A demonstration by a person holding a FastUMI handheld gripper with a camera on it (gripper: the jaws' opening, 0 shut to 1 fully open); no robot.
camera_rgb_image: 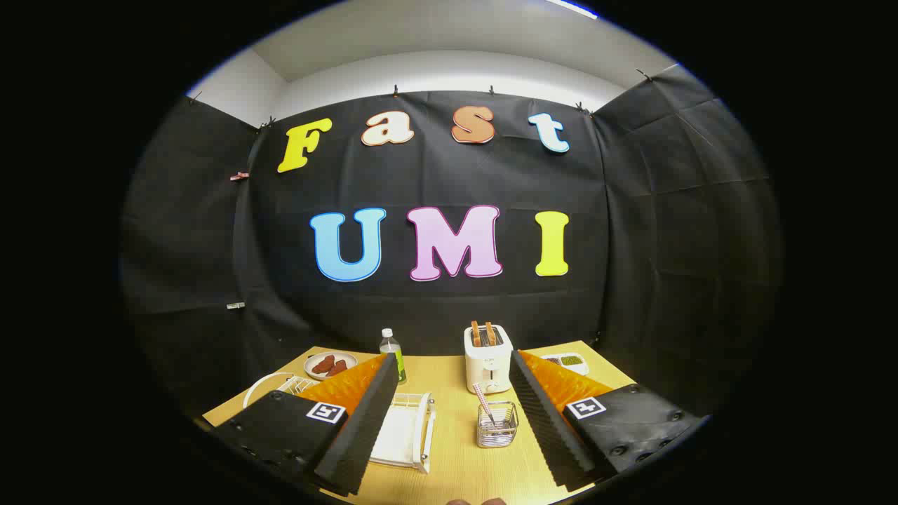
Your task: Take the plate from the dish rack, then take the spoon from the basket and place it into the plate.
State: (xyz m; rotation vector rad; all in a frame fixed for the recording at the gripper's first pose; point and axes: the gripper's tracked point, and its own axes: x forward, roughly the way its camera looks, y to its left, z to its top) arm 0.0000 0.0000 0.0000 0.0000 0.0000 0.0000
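Overhead, the gripper (449, 414) was held spread wide above the wooden bench (456, 470), nothing caught between its 2 fingers (365, 421). A white dish rack (403, 431) was seen between them, beside the left finger, the plate (263, 386) apparently showing as a white rim beyond that finger. A clear basket (497, 424) with a striped spoon (483, 401) was seen just inside the right finger. A toaster (488, 359), a bottle (391, 351) and a dish of sausages (328, 365) were set farther back
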